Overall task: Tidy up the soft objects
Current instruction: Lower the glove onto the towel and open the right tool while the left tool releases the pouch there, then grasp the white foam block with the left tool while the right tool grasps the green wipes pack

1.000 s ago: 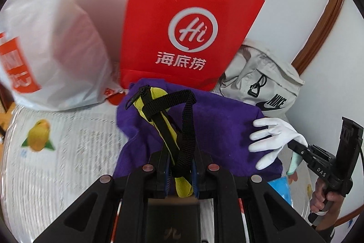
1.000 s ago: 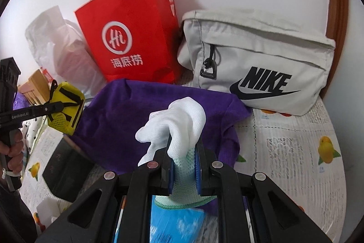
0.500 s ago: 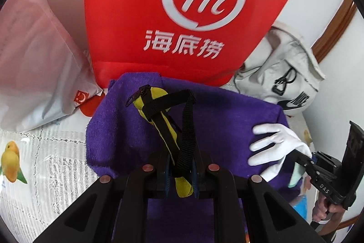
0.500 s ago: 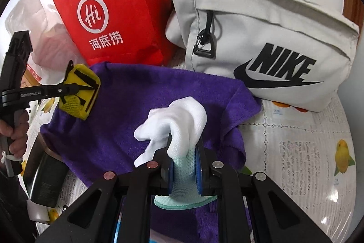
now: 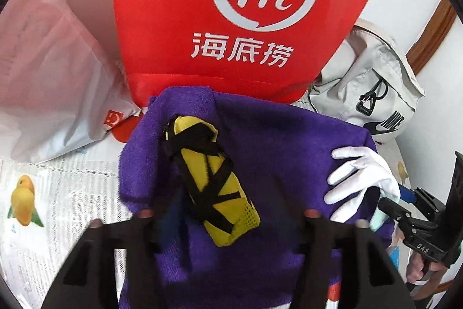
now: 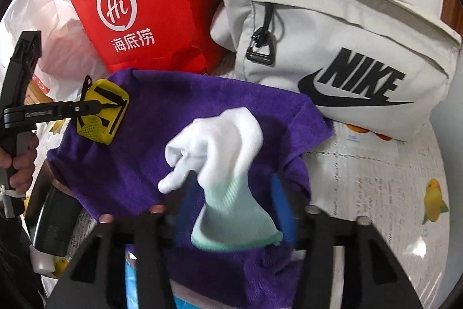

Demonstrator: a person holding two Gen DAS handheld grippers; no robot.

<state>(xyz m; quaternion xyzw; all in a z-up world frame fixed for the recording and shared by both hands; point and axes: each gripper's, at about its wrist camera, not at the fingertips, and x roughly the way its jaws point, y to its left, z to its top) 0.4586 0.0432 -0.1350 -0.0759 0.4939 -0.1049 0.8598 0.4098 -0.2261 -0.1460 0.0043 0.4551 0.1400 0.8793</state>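
Observation:
A yellow pouch with black straps [image 5: 211,178] lies on the purple towel [image 5: 275,141] between the spread fingers of my left gripper [image 5: 228,210], whose jaws are opening; the pads are off it. In the right wrist view a white glove with a mint cuff [image 6: 220,146] slumps on the towel [image 6: 173,94] between the blue pads of my right gripper [image 6: 231,204], also opening and clear of the glove. From the left wrist view the glove [image 5: 358,175] shows at the right gripper's tip [image 5: 399,210]. The right wrist view shows the left gripper [image 6: 95,106] over the pouch [image 6: 101,115].
A red paper bag [image 5: 246,19] stands behind the towel, with a grey Nike bag [image 6: 332,34] to its right and a white plastic bag [image 5: 52,71] to its left. A fruit-print tablecloth [image 6: 390,178] covers the table. A black object [image 6: 55,225] pokes out under the towel's left edge.
Both grippers sank toward the towel, then their jaws spread. The yellow pouch dropped flat onto the towel, and the glove slipped loose between the right pads.

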